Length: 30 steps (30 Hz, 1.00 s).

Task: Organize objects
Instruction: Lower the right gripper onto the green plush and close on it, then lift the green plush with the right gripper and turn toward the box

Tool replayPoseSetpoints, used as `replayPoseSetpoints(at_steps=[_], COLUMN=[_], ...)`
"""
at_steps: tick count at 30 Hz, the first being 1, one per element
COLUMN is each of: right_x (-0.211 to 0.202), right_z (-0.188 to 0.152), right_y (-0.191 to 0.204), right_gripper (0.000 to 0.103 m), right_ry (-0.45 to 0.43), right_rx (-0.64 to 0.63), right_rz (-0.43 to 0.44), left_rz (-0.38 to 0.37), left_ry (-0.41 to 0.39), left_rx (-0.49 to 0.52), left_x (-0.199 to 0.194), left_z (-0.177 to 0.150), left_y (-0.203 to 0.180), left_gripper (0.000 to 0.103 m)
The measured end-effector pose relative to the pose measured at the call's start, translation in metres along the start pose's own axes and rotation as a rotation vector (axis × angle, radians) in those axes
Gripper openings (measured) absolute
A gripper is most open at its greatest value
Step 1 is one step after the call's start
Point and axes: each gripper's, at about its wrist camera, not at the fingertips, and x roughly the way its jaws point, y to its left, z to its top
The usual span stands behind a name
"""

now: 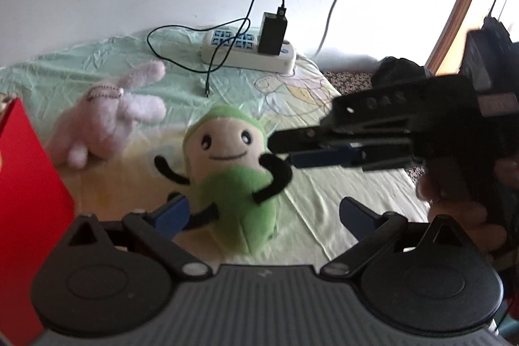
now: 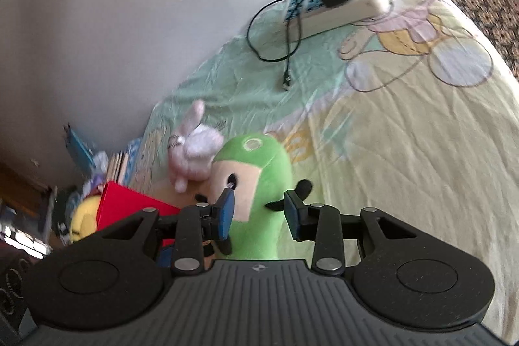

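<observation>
The green plush doll (image 1: 227,164) stands on the bedsheet (image 1: 356,200), near the red box (image 1: 26,200); soft, light, squashy; left gripper (image 1: 262,216) wide open, empty; right gripper (image 2: 259,216) part-open astride its head, best squeezed mid-body.

Two grippers are in view: the left gripper (image 1: 262,213) at the bottom centre of its own view, and the right gripper (image 2: 259,214), which also reaches in from the right of the left wrist view. Three plush toys show: one green plush (image 1: 227,164) at centre, one pink rabbit plush (image 1: 107,115) at its upper left, one yellow plush (image 2: 82,221) at lower left. One red box (image 1: 26,200) stands at the left edge. One power strip (image 1: 249,52) lies at upper centre, carrying one black charger (image 1: 272,33) with one black cable (image 1: 181,36). One bed (image 1: 340,177) carries them.
</observation>
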Motion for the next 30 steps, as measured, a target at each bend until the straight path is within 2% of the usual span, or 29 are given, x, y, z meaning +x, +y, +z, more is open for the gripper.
replayPoseSetpoints(at_steps=[1,3,6,11,17,21,30], right_x=[0.003,0.012,0.020,0.040,0.058,0.058,0.038], right_z=[0.000,0.001,0.000,0.002,0.004,0.001,-0.012], right_y=[-0.004,-0.011,-0.016,-0.018,-0.013,-0.002,0.016], right_gripper=[0.043,0.043,0.048,0.062,0.056,0.053,0.051], right_ry=[0.014,0.051,0.061,0.104,0.137,0.112,0.074], right_rx=[0.018,0.041,0.062,0.112,0.156,0.101,0.000], right_rz=[0.014,0.016,0.050,0.106,0.180,0.164,0.120], left_rz=[0.003,0.005,0.013,0.054,0.057,0.039,0.016], left_ry=[0.000,0.002,0.020,0.039,0.070,0.073,0.083], left_rx=[0.000,0.000,0.001,-0.020,-0.076,-0.109,-0.082], left_x=[0.004,0.012,0.022,0.036,0.044,0.044,0.032], left_z=[0.002,0.004,0.006,0.008,0.010,0.008,0.002], left_y=[0.001,0.002,0.005,0.017,0.040,0.049,0.037], left_gripper=[0.098,0.098,0.097,0.098,0.091,0.088,0.086])
